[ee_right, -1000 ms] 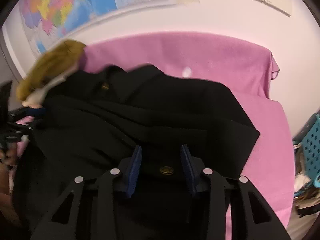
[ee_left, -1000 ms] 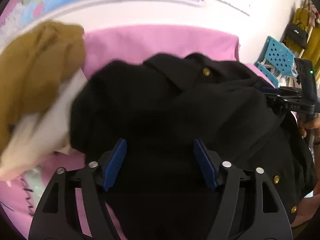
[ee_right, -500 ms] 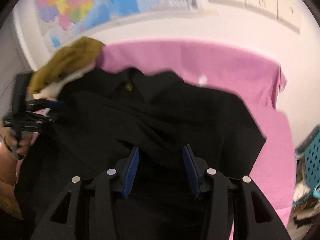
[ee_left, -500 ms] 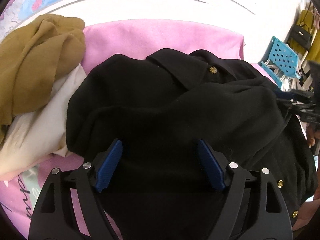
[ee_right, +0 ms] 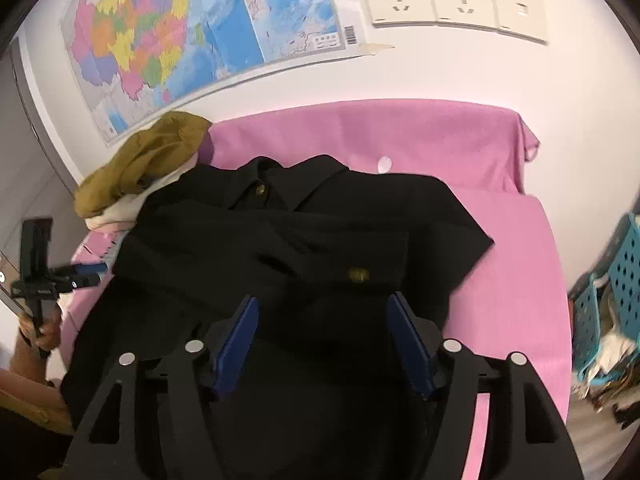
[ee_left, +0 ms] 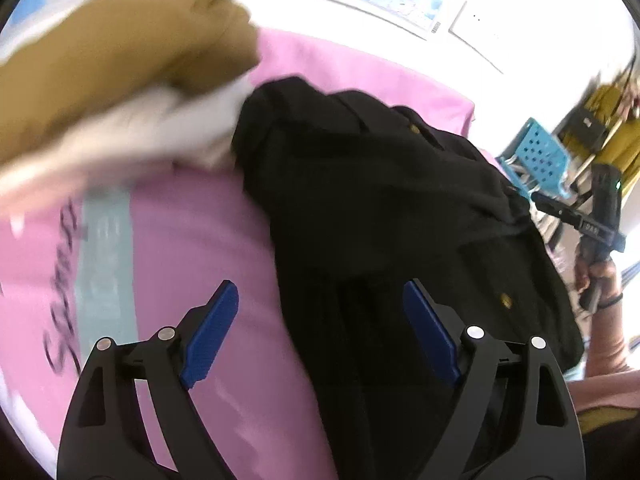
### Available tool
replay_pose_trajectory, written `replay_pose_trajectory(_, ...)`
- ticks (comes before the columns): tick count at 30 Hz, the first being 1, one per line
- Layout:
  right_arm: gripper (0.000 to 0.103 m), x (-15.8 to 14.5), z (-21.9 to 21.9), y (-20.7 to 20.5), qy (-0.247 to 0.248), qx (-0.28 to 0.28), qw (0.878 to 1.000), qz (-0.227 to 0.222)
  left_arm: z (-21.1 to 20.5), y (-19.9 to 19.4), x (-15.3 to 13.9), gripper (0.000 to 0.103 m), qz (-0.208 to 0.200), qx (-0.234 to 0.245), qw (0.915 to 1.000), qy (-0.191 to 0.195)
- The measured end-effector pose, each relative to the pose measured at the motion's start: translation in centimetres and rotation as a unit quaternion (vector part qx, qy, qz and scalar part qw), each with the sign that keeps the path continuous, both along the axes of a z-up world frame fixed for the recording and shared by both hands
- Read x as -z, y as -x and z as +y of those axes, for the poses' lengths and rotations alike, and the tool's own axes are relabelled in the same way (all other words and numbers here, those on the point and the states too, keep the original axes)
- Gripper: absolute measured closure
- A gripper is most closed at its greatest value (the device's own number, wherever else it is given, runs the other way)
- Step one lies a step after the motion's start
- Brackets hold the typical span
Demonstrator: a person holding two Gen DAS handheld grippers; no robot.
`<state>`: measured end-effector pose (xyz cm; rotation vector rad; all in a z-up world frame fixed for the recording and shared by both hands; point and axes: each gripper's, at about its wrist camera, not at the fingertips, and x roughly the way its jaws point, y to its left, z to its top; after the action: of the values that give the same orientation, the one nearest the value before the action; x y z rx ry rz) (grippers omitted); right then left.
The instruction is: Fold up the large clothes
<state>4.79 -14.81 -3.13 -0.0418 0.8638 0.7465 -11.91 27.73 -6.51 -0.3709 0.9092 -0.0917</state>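
A black buttoned jacket (ee_right: 304,232) lies partly folded on the pink-covered desk (ee_right: 440,140). The right gripper (ee_right: 322,340) has widened its jaws and let the cloth go; the left gripper (ee_left: 320,332), jaws wide and empty, has swung toward the jacket's left edge, likely for the next fold.

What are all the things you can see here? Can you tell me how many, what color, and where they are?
black jacket: one, black with gold buttons, spread on the pink cover
pink cover: one, pink, over the whole surface
brown garment: one, mustard brown, heaped at the far left corner
cream garment: one, cream, under the brown one
map: one, many colors, on the wall
wall sockets: three plates, white, upper right wall
baskets: blue, count unclear, right of the surface
left gripper: one, black with blue pads, open
right gripper: one, same colors, open over the jacket
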Motion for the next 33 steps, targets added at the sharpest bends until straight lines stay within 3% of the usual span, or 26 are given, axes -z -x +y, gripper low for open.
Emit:
replay_pose_trajectory(10, 0.036, 1.5, -3.5, 4.9, -0.043, 0.005, 0.998, 0.036, -2.5, 4.9, 2.3, 0.019, 0.030, 0.014, 0.9993, 0.016)
replay_pose_trajectory(33, 0.030, 3.1, -7.8, 10.0, -0.106, 0.031, 0.992, 0.054, -7.9, 8.2, 2.7, 0.012, 0.039, 0.041, 0.9984, -0.003)
